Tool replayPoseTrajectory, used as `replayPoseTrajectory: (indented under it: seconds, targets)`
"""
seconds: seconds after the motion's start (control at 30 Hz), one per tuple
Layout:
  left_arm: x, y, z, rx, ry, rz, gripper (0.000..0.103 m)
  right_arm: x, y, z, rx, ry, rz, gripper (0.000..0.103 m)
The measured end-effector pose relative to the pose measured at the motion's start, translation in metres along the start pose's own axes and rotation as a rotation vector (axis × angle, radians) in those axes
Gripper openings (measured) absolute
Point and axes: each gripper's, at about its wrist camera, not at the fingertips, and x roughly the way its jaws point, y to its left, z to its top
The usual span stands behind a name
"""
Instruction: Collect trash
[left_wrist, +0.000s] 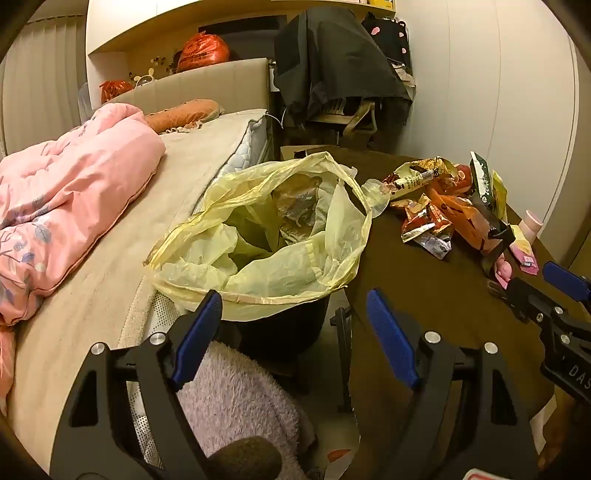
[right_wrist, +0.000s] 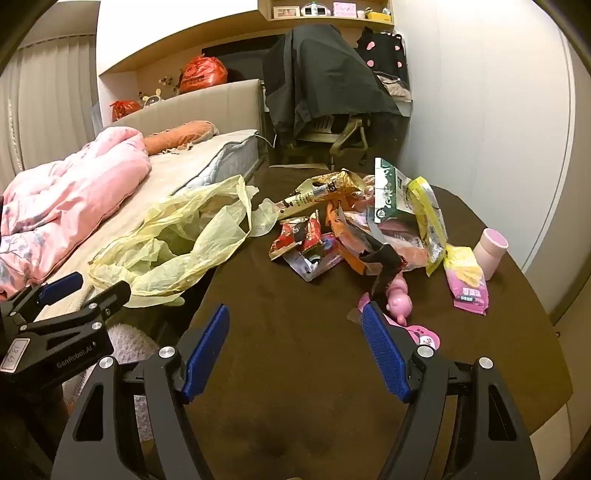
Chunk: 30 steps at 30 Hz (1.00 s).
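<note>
Toward the far right of the dark worktop (right_wrist: 295, 369), a heap of crumpled snack wrappers (right_wrist: 354, 229) is piled, with a pink packet (right_wrist: 467, 282) and a pink cup (right_wrist: 489, 253) just beside it. At the worktop's left edge, a bin lined with a yellow plastic bag (left_wrist: 266, 236) gapes open. Both the left tongs (left_wrist: 293, 332) and the right tongs (right_wrist: 295, 350) are held apart, with nothing between them. The wrappers are judged light, thin and slippery; a folded edge or crumpled corner is best pinched.
</note>
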Motion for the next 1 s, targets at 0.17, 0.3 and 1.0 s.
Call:
replayPoseTrajectory:
  seconds: [0.17,0.3,1.0]
  targets:
    - [-0.0008,0.0,-0.0004,-0.003,-0.008,-0.001,0.076,0.0006,0.0013,-0.0001,0.001,0.0,0.002,0.07]
    - [-0.0025,0.0029,-0.0005,-0.005,-0.009,-0.001,0.076,-0.0015,0.0021,0.0023,-0.002,-0.011,-0.009,0.07]
    - [-0.0061,0.0029,0.0011,-0.012,-0.009,-0.004,0.076,-0.0046,0.0013,0.0029,0.002,-0.021,-0.01,0.07]
